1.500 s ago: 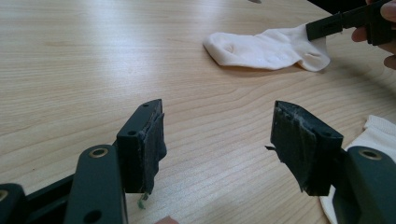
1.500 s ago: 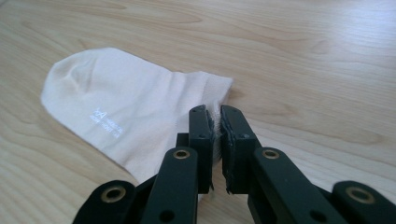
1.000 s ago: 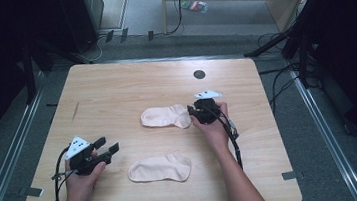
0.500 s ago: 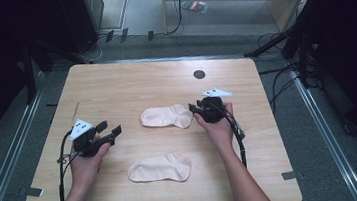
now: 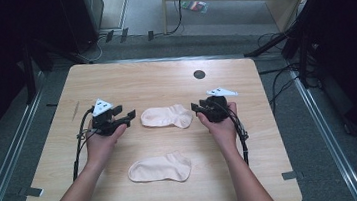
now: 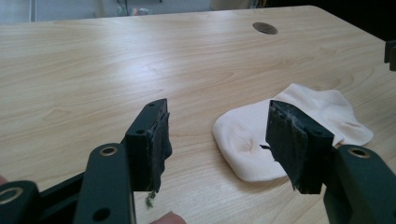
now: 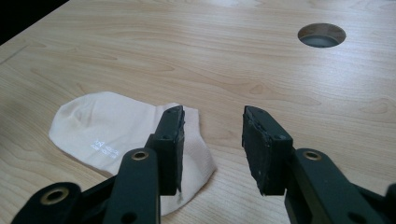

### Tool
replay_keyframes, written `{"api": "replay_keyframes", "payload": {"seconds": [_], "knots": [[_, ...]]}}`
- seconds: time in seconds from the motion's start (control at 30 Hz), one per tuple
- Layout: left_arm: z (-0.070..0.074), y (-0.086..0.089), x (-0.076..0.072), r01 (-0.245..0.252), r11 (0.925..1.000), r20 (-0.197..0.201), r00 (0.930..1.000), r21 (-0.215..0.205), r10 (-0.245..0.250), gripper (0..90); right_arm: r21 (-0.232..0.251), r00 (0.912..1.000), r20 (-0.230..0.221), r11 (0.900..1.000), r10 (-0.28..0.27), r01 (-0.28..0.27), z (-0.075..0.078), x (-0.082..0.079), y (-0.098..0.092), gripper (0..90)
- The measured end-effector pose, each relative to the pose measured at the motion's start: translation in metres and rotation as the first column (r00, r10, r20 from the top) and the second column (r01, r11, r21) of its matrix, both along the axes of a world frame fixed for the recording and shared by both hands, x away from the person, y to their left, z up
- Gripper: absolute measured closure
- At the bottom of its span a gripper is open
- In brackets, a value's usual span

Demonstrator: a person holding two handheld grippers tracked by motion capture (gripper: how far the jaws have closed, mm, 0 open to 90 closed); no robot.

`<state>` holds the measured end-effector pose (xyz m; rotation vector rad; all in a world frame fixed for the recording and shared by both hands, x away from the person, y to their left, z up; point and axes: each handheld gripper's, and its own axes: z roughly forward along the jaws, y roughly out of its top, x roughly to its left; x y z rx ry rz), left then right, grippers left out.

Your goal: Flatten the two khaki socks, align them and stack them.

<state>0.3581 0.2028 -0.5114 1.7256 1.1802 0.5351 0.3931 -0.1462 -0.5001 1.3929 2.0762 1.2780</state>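
nearest the camera, a second pale sock [image 5: 159, 169] lay flat and untouched between the person's forearms, well clear of both tools. beyond it, the left gripper [image 5: 124, 120] hovered just off the toe end of the far sock [image 5: 167, 116], its jaws spread with bare wood between them; they had just been narrowing slightly, with nothing between the pads. in the left gripper view that sock [image 6: 289, 135] sat partly behind the right-hand jaw, not between the two. across from it, the right gripper [image 5: 196, 109] pointed at the cuff end, its jaws apart and just widened, empty as well; in the right gripper view the cuff [image 7: 116, 135] lay beside and under the left-hand jaw, and the gap [image 7: 212, 140] held only the table [image 5: 164, 79]. the risk, as it stood, looked to be a missed or lopsided pinch: a close from either side could catch a single layer or merely shove the thin fabric across the smooth top, bunching it. a pinch landing on one side only could drag the sock askew, and it lay flat enough that a low approach might scrape wood rather than lift cloth. farther back, the round cable hole [image 5: 199, 74] stayed well apart from the work.
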Motion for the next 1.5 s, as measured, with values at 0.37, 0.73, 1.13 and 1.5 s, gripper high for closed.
{"api": "replay_keyframes", "payload": {"seconds": [0.37, 0.73, 1.13, 1.5], "knots": [[-0.004, -0.018, 0.012, 0.022, 0.9997, 0.000, 0.9997, 0.013, -0.022, 46.3, 0.008, 0.9999, -0.015, 1.000, -0.005, 0.005, -0.005, 0.001, 0.003, 58.5], [-0.020, -0.030, 0.029, 0.030, 0.9978, -0.077, 0.9967, 0.060, -0.025, 51.7, 0.011, 0.9974, -0.072, 1.000, -0.004, 0.005, -0.024, 0.009, 0.013, 58.5], [-0.034, -0.035, 0.034, 0.048, 0.9952, -0.131, 0.9908, 0.085, -0.036, 60.8, -0.007, 0.9943, -0.106, 1.000, 0.000, -0.001, -0.037, 0.009, 0.017, 59.3], [-0.038, -0.045, 0.034, 0.048, 0.9854, -0.149, 0.9886, 0.163, -0.023, 67.7, -0.042, 0.9939, -0.110, 0.999, 0.001, -0.006, -0.045, 0.009, 0.022, 65.3]]}}
